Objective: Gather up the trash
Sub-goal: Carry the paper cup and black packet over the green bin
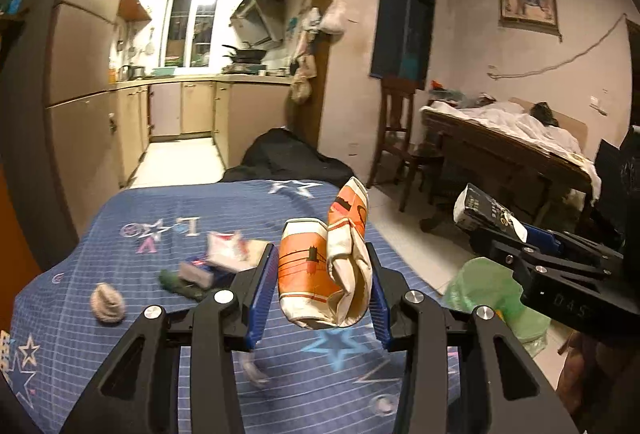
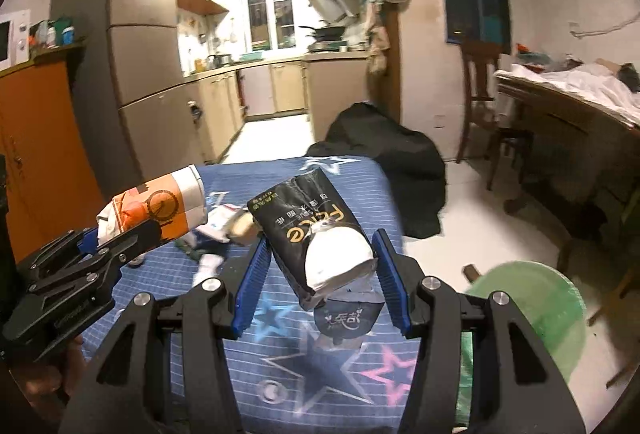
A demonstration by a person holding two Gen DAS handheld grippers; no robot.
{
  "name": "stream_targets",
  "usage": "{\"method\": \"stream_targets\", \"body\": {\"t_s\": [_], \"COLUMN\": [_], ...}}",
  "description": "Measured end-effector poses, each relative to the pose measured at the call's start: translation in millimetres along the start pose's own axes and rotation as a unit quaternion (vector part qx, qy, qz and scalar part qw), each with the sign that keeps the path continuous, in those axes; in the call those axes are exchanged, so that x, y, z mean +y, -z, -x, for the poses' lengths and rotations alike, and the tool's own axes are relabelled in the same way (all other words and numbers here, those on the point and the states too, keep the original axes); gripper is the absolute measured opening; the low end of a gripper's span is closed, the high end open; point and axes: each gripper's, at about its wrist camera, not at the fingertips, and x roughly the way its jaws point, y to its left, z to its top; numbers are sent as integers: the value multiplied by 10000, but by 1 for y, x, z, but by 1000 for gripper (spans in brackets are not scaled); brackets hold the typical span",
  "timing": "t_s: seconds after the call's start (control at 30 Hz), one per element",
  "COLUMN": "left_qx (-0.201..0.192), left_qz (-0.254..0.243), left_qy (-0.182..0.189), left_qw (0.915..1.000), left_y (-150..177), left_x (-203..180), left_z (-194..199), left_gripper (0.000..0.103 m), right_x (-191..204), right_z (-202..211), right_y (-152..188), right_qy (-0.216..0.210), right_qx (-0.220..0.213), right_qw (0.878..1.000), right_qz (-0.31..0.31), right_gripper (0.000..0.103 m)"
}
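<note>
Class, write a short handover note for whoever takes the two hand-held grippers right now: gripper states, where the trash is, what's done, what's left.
Left hand-held gripper: shut on orange-and-white wrapper, lifted.
Right hand-held gripper: shut on black tissue pack, lifted.
Green bin: on the floor, right of the table.
Done: two pieces picked up.
Left: drop both in the bin, then clear the small litter pile on the table.

Black hand-held gripper (image 1: 324, 290), blue ribbed pads (image 1: 262, 298), silver screws

A bed with a blue star-pattern sheet (image 1: 168, 322) carries a beige knitted lump (image 1: 107, 303), a green cloth (image 1: 178, 284) and small crumpled packets (image 1: 228, 248).
</note>
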Motion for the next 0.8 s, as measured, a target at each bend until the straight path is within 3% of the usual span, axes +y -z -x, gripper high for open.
{"method": "stream_targets", "body": {"t_s": [0.3, 0.53, 0.8], "left_qx": [15, 132, 306], "left_qz": [-218, -370, -694], "left_qy": [366, 625, 992], "left_qw": [9991, 9973, 9922], "left_y": [-15, -26, -35], "left_x": [-68, -93, -153], "left_z": [-21, -45, -79], "left_gripper": [43, 43, 43], "right_x": [-53, -87, -137], "right_z": [23, 31, 37], "right_y": [0, 4, 9], "right_qy": [559, 848, 1219], "right_qx": [-18, 36, 269], "right_qw": [9983, 9960, 9911], "right_qz": [-134, -267, -458], "right_gripper": [50, 50, 50]}}
